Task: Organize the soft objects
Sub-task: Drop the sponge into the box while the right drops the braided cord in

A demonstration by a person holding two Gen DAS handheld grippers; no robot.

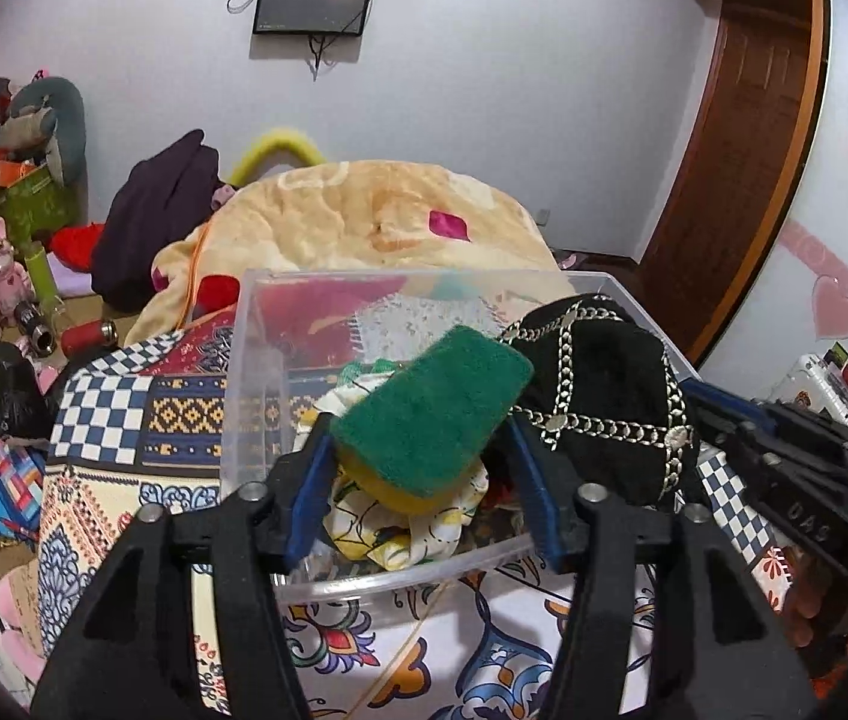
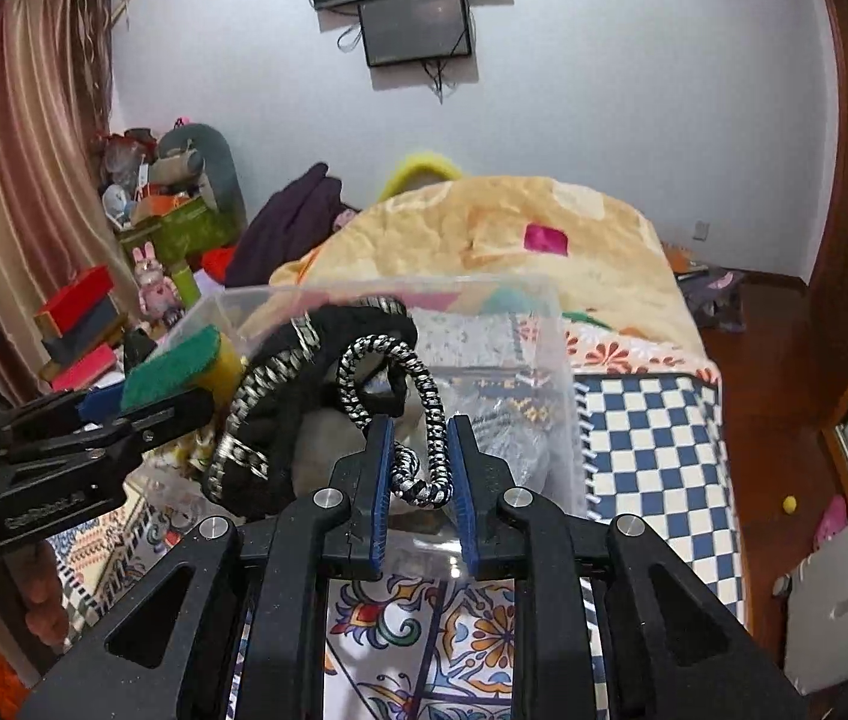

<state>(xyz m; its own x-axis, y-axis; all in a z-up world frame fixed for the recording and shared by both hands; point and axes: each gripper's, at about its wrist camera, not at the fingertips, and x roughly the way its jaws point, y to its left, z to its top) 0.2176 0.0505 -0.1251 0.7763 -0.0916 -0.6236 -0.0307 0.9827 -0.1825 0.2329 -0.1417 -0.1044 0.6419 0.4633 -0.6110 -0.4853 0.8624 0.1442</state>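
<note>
My left gripper (image 1: 424, 438) is shut on a green-and-yellow sponge (image 1: 433, 408) and holds it over the clear plastic bin (image 1: 255, 372) on the bed. The sponge also shows in the right wrist view (image 2: 177, 369). My right gripper (image 2: 420, 438) is shut on the black-and-white braided cord (image 2: 433, 420) of a black bag with silver chains (image 1: 604, 396), held at the bin's right side; the bag also shows in the right wrist view (image 2: 279, 396). A yellow-and-white cloth (image 1: 399, 522) lies in the bin under the sponge.
The bin stands on a patterned bedspread (image 1: 123, 420). A folded yellow blanket (image 1: 363, 216) lies behind it. Clutter, boxes and toys (image 1: 9, 198) fill the floor on the left. A wooden door (image 1: 742, 150) is on the right.
</note>
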